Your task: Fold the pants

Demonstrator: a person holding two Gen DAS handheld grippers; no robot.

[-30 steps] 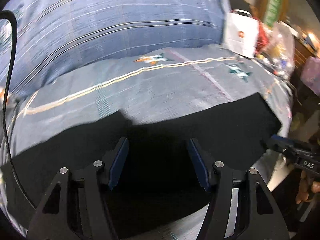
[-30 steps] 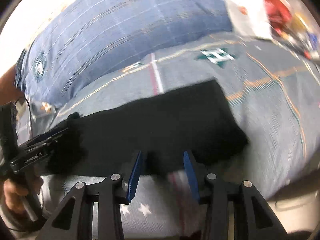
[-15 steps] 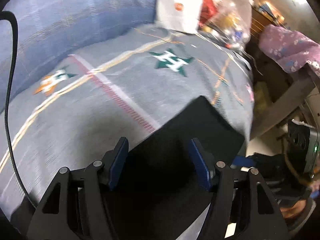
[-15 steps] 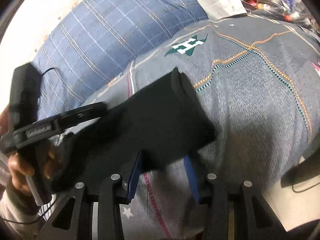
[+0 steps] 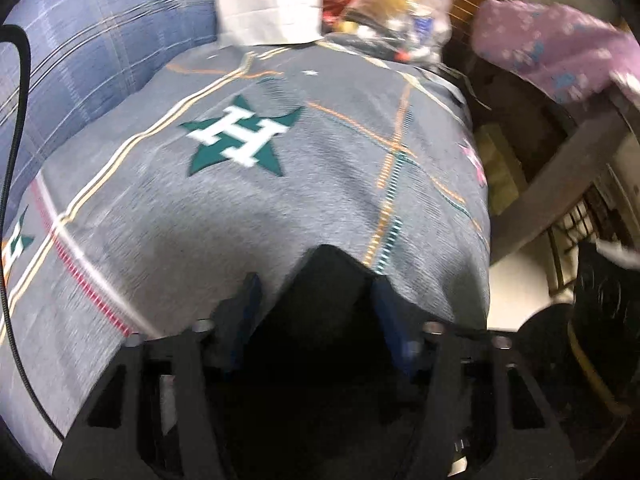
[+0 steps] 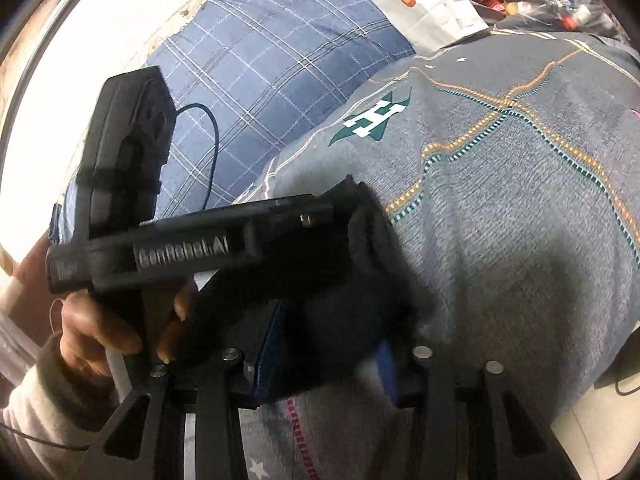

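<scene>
While both claws have just been closing, each has black pants [image 5: 324, 332] between its pads.

Left wrist view, left to right:
- Black cable [image 5: 15, 168] runs down the left edge, over a blue plaid quilt [image 5: 100, 48].
- Grey bedcover [image 5: 192, 248] fills the middle, with a green star [image 5: 240, 140] on it and a white bag [image 5: 268, 0] at its far end.
- Left gripper [image 5: 315, 285] is clenched on a bunched end of the pants. The fabric fills the gap and pokes out past the fingertips as a dark peak. The view is blurred, so the pad contact on the left side is hard to read. The right pad looks pressed against the cloth.
- Purple cloth [image 5: 552, 40] hangs at the far right, off the bed.

Right wrist view, left to right:
- A hand [image 6: 100, 328] in a pale sleeve [image 6: 36, 404] holds the left gripper's handle. That gripper reaches across level, with cloth gathered at its tip.
- The pants hang from that tip as a doubled black slab, raised over the cover and running down into the near claw.
- Right gripper [image 6: 328, 330] grasps the near edge of the pants. The blue pads sit on either side of it, and the fabric partly covers the right pad.
- Bare cover lies to the right, down to the bed's edge.
</scene>
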